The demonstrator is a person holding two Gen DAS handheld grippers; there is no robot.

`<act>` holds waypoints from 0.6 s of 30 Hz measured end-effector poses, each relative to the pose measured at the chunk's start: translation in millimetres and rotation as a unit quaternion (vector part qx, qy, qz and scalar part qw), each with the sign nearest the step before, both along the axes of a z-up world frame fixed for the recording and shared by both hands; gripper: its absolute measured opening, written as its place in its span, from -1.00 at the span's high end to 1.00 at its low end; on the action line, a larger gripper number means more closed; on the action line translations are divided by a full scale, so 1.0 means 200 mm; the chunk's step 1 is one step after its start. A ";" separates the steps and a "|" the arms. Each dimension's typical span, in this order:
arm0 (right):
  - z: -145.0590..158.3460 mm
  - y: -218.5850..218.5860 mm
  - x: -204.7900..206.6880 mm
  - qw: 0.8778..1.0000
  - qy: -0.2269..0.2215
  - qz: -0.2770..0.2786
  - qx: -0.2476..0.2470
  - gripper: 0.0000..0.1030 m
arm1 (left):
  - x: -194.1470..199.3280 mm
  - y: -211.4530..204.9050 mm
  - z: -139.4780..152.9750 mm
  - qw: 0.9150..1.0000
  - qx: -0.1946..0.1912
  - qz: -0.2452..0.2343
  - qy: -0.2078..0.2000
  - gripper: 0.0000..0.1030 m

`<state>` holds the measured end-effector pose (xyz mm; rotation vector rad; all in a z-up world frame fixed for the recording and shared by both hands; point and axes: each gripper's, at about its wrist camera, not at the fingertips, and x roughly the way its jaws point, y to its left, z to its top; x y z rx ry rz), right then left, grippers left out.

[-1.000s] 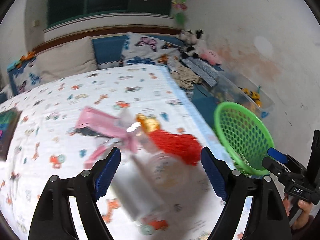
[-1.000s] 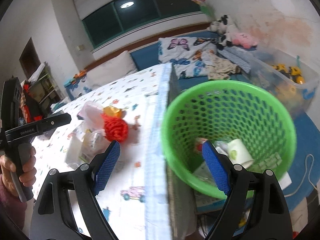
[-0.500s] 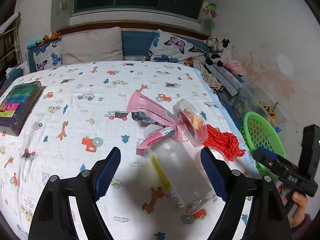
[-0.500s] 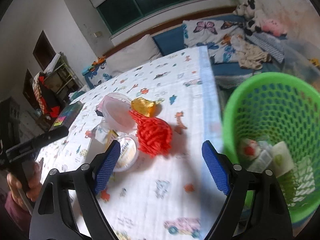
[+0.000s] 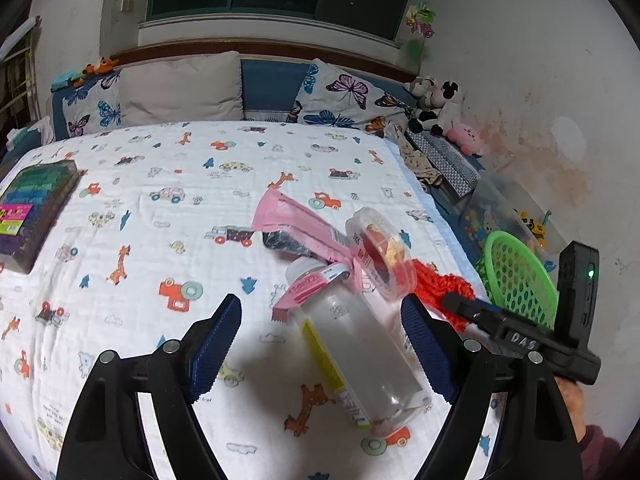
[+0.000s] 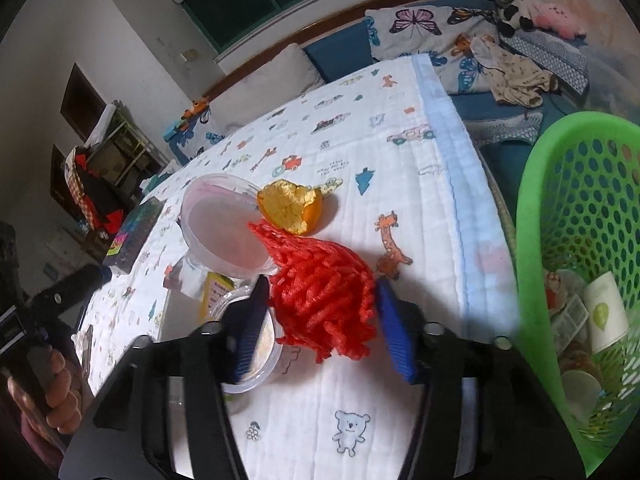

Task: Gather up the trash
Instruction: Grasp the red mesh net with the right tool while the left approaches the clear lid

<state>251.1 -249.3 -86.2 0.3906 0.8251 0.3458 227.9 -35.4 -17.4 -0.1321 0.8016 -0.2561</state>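
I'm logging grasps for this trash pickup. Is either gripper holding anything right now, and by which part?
The right gripper straddles the red foam net across its near end; whether it grips yet cannot be told. The left gripper is open, empty, above the clear bottle.

Bare quilt [image 6: 416, 184] lies open beyond the red mesh [image 6: 324, 296]; the green basket [image 6: 532, 240] apparently blocks the right.

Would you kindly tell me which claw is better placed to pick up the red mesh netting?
Right. The right claw is open and already straddles the red mesh netting; the green basket is just beside it.
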 end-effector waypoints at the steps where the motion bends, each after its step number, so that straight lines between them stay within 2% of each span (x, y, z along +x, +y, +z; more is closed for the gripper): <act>1: 0.00 0.00 0.00 1.000 -0.001 -0.002 0.000 0.10 | 0.01 -0.01 0.01 1.000 0.000 -0.002 -0.002 -0.53; 2: 0.00 -0.01 -0.01 1.000 -0.002 -0.003 0.001 0.17 | 0.02 -0.02 0.01 1.000 0.000 -0.005 -0.003 -0.53; 5: 0.01 -0.03 -0.03 1.000 -0.008 -0.006 0.004 0.23 | 0.06 -0.07 0.02 1.000 0.001 -0.020 -0.007 -0.46; 12: 0.05 -0.09 -0.10 1.000 -0.024 -0.015 0.008 0.25 | 0.17 -0.15 -0.02 0.999 0.005 -0.036 0.008 -0.39; 18: 0.11 -0.16 -0.19 0.999 -0.041 -0.026 0.012 0.25 | 0.25 -0.16 -0.06 0.999 0.028 -0.033 0.017 -0.36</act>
